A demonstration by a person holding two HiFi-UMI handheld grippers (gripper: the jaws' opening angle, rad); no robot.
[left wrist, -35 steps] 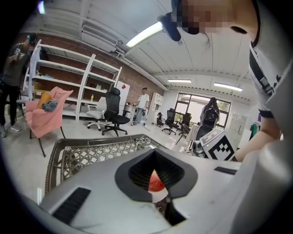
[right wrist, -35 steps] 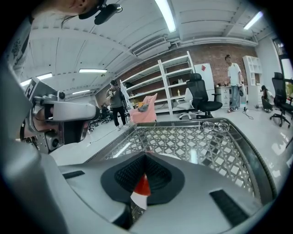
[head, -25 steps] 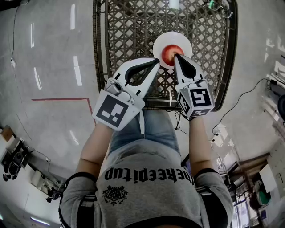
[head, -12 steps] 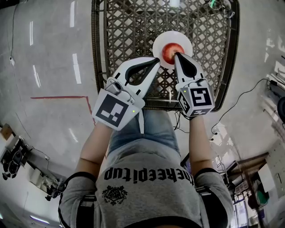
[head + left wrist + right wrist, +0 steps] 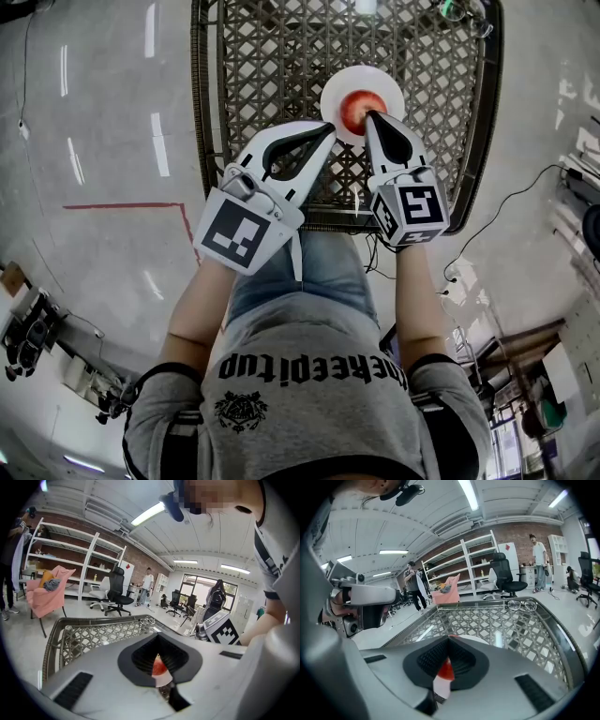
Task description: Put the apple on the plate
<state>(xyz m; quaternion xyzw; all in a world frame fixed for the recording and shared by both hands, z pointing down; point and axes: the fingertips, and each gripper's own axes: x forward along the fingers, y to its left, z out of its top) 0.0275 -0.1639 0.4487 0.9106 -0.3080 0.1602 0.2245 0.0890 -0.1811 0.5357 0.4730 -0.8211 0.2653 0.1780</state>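
A red apple (image 5: 359, 108) sits on a round white plate (image 5: 333, 89) on the wicker lattice table (image 5: 281, 56). My right gripper (image 5: 369, 117) is shut, and its tip is right beside the apple's near edge; whether they touch I cannot tell. My left gripper (image 5: 328, 127) is shut too, its tip just left of the plate's near rim and holding nothing. In the left gripper view the apple (image 5: 160, 667) shows through the hollow of the shut left gripper (image 5: 157, 633). The right gripper view shows the apple (image 5: 446, 670) the same way, beyond the right gripper (image 5: 449, 637).
A pair of glasses (image 5: 520, 604) lies at the table's far end. A white object (image 5: 366, 7) stands beyond the plate. The table's raised rim (image 5: 204, 112) runs round the lattice top. Office chairs, shelves and people stand far off on the floor.
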